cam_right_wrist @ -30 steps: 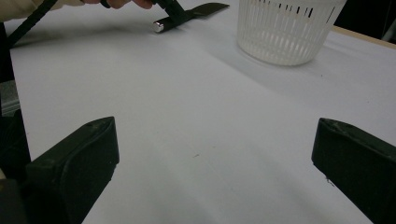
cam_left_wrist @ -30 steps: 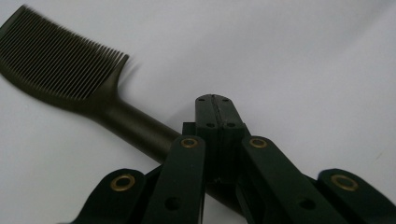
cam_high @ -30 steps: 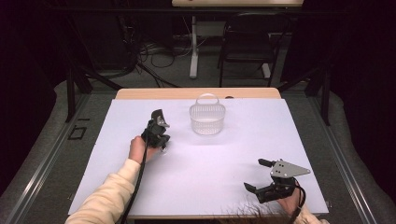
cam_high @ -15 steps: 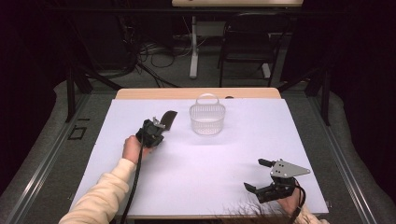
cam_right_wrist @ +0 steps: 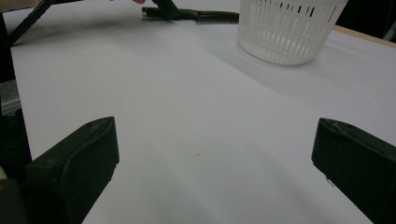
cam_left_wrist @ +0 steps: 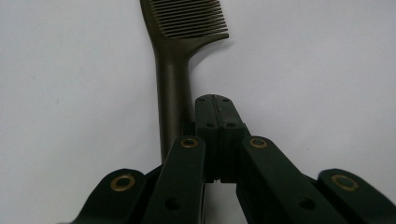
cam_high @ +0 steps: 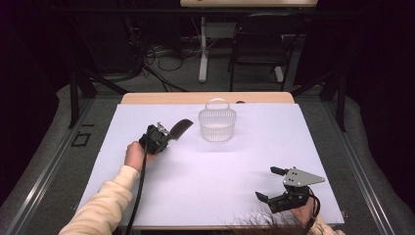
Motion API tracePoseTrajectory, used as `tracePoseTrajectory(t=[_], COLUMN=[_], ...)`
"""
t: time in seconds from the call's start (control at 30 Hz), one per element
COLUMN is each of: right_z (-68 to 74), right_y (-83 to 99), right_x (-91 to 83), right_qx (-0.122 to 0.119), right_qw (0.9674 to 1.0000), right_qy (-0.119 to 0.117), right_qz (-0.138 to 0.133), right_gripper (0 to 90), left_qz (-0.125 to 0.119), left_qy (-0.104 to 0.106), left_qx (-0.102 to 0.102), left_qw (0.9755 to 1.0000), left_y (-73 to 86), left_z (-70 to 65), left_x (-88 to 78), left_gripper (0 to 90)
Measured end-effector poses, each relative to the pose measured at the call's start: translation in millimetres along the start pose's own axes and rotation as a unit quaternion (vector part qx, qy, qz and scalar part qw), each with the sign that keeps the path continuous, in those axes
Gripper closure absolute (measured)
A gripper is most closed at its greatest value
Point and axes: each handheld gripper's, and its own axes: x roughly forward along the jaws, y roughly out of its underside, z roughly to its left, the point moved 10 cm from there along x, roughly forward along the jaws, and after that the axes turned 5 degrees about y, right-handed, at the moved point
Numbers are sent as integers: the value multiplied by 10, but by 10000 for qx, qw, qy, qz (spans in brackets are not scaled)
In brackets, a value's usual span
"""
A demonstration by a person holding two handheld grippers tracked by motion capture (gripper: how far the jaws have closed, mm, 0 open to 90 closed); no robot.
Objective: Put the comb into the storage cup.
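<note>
From above, on the white-covered desk (cam_high: 205,186), the left claw (cam_high: 164,136) sits left of centre, held by the person's left hand (cam_high: 134,154), and a dark comb (cam_high: 179,129) juts from it. The comb's long axis runs from the claw up and to the right, its toothed head towards the white slatted basket (cam_high: 217,125) and close to it but apart. The basket stands upright near the far edge, handle raised. Near the front right corner the right claw (cam_high: 270,184) rests with its jaws spread wide and nothing between them (a grey three-cornered plate (cam_high: 303,176) rides on top). Bare desk lies open across the middle and the whole front, between the two claws.

Along the left gripper view, the left claw (cam_left_wrist: 215,105) has its jaws pressed together, and the comb (cam_left_wrist: 173,88) lies alongside them at the left, handle (cam_left_wrist: 170,102) running straight away from the camera, teeth at the far end facing right. Whether the jaws actually pinch the handle cannot be told.

Across the right gripper view, the right claw (cam_right_wrist: 215,154) stands wide open over bare white surface. Far off, the comb (cam_right_wrist: 205,16) lies crosswise just left of the basket (cam_right_wrist: 289,28), with clear room in front of both.
</note>
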Motion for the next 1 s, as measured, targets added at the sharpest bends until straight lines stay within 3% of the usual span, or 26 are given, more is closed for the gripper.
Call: tracePoseTrajectory(t=[0.07,0.13,0.23,0.33,0.67,1.0], right_z=[0,-2,-2,2,-2,0], right_y=[1,0,1,-2,3,5], right_x=[0,-3,1,1,8,11], right_qx=[-1,5,6,10,13,30], right_qw=[10000,10000,10000,10000,10000,10000], right_qy=[-2,0,-7,-7,-6,-12], right_qz=[3,-3,2,-1,15,16], right_gripper=[4,4,4,4,4,4], left_qz=[-148,-192,-197,-181,50,295], left_qy=[168,298,307,282,253,191], left_qx=[39,77,-3,-71,-255,-335], left_qw=[9997,9993,9993,9994,9993,9988], left_y=[-33,-60,-80,-89,-102,-130], left_z=[-46,-93,-89,-52,68,158], left_x=[-44,-103,-159,-194,-210,-205], left_gripper=[861,733,525,408,176,76])
